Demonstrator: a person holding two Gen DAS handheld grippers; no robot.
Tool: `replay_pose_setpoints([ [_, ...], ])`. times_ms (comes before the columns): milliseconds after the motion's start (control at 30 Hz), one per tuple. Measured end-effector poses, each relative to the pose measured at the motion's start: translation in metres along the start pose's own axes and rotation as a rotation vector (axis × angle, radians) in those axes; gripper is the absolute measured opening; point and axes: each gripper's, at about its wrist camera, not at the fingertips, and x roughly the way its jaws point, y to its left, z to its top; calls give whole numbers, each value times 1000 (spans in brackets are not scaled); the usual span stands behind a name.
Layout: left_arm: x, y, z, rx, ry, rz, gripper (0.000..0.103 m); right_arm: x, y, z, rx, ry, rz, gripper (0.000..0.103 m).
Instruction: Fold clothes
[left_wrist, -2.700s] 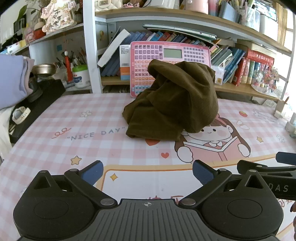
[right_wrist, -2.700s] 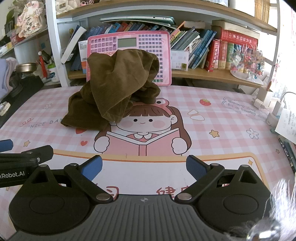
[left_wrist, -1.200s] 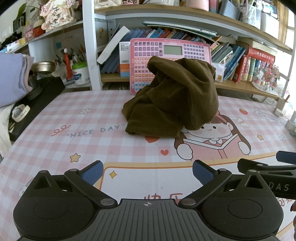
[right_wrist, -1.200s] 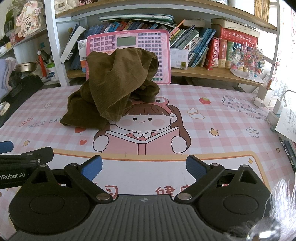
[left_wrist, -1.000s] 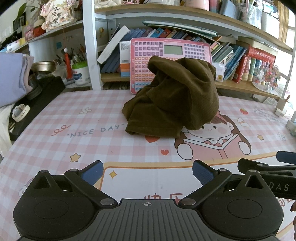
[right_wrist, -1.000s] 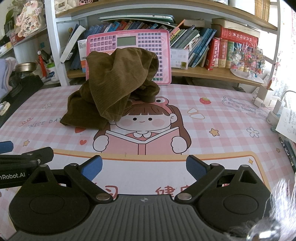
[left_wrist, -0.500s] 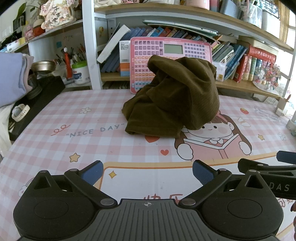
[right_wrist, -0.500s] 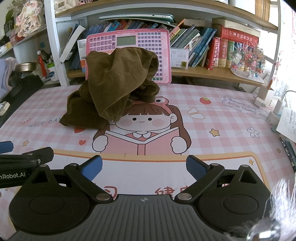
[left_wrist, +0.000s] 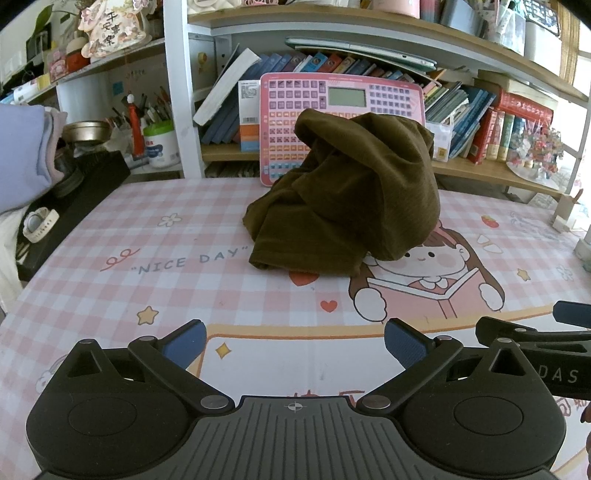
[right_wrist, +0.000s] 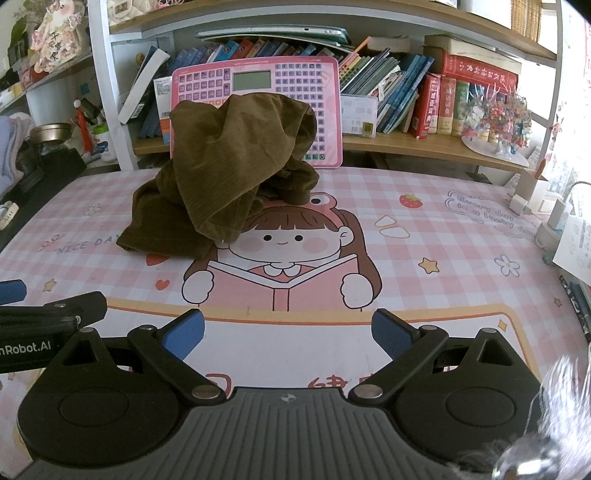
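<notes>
A dark olive-brown garment (left_wrist: 347, 199) lies crumpled in a tall heap at the back of the pink checked desk mat (left_wrist: 147, 266), leaning against a pink toy keyboard. It also shows in the right wrist view (right_wrist: 229, 177). My left gripper (left_wrist: 293, 343) is open and empty, low over the mat's front edge, well short of the garment. My right gripper (right_wrist: 288, 332) is open and empty too, beside the left one. Each gripper shows at the edge of the other's view.
The pink toy keyboard (left_wrist: 343, 103) stands against a bookshelf (right_wrist: 424, 99) behind the garment. A black box with a watch (left_wrist: 40, 225) sits at the left edge. Chargers and papers (right_wrist: 561, 229) lie at the right edge. A cartoon girl print (right_wrist: 288, 251) fills the mat's middle.
Both grippers have edged very slightly towards the garment. Both stay open. The garment has not moved.
</notes>
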Motion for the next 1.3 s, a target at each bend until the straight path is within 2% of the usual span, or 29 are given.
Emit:
replay_pose_setpoints([
  [267,1,-1,1,-2,0,-8,103,1,-3,-1,11,0,5,98],
  [767,-2,-6,3,2,-4,-72,103,2,-10,-2,41,5,19,96],
  [1300,3,-22,-3,21,50,-57,103,3,-28,-16,104,25,30,95],
])
